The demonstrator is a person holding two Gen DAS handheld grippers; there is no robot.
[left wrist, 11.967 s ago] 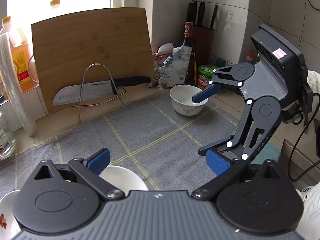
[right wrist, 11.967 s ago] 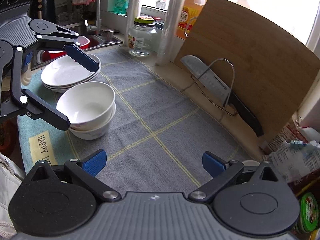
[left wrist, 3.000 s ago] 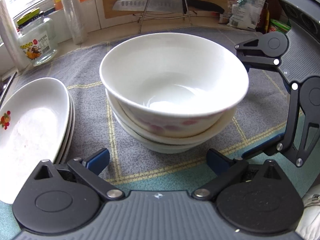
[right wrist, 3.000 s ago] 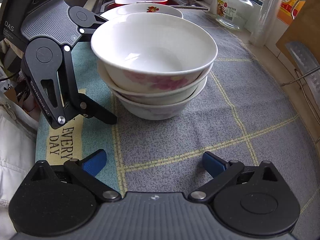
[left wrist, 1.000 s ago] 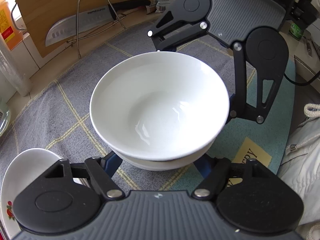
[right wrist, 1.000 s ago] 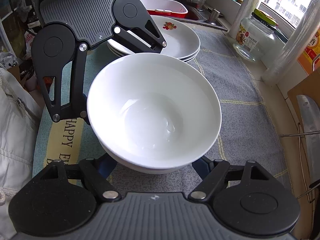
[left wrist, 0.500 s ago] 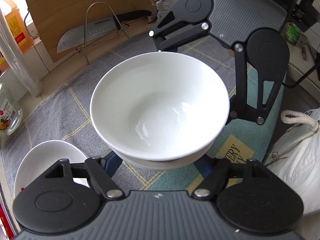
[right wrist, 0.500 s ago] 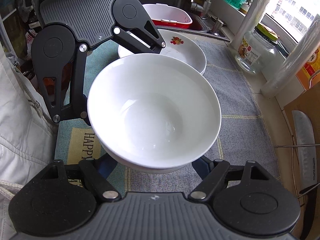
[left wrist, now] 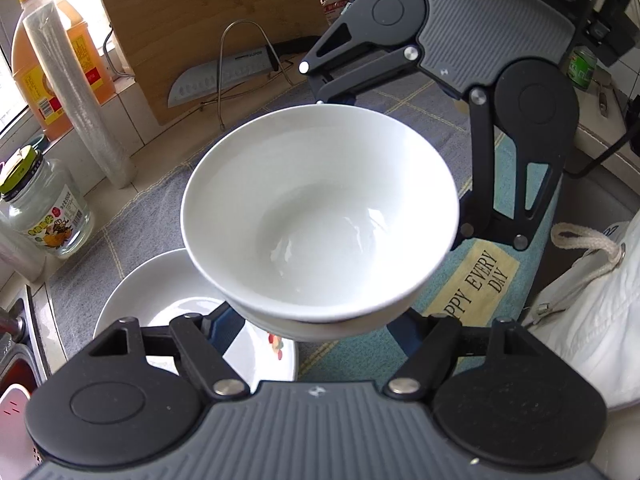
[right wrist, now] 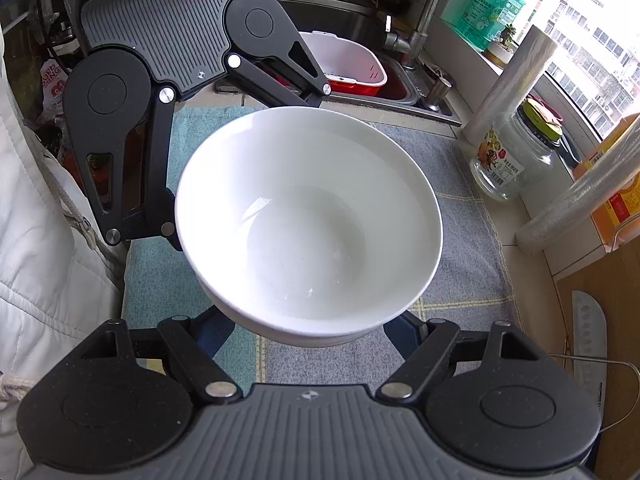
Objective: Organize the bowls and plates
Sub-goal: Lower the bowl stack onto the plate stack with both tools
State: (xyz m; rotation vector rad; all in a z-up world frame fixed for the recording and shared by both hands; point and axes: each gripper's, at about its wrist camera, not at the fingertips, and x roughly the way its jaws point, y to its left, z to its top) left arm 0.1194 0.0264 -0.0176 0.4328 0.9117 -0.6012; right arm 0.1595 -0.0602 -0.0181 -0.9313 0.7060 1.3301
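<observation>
A stack of white bowls (left wrist: 320, 216) hangs in the air above the grey-and-teal mat (left wrist: 472, 280), and both grippers hold it from opposite sides. My left gripper (left wrist: 316, 332) is shut on the lower bowls, its blue pads tucked under the rim. My right gripper (right wrist: 308, 338) is shut on the same stack of bowls (right wrist: 308, 220) from the other side. Each gripper shows across the bowls in the other's view. White plates (left wrist: 160, 292) with a fruit motif lie stacked on the mat, partly under the bowls in the left wrist view. The bowls hide them in the right wrist view.
A knife (left wrist: 224, 76) on a wire rack leans at a wooden cutting board (left wrist: 200, 20). A glass jar (left wrist: 44, 208), a film roll (left wrist: 76, 92) and an oil bottle stand by the window. The sink holds a red-and-white basin (right wrist: 352, 68). A person's white jacket (left wrist: 600, 300) is close by.
Both grippers have lifted the bowl stack higher and carried it towards the sink end. The plates have come under its edge in the left wrist view.
</observation>
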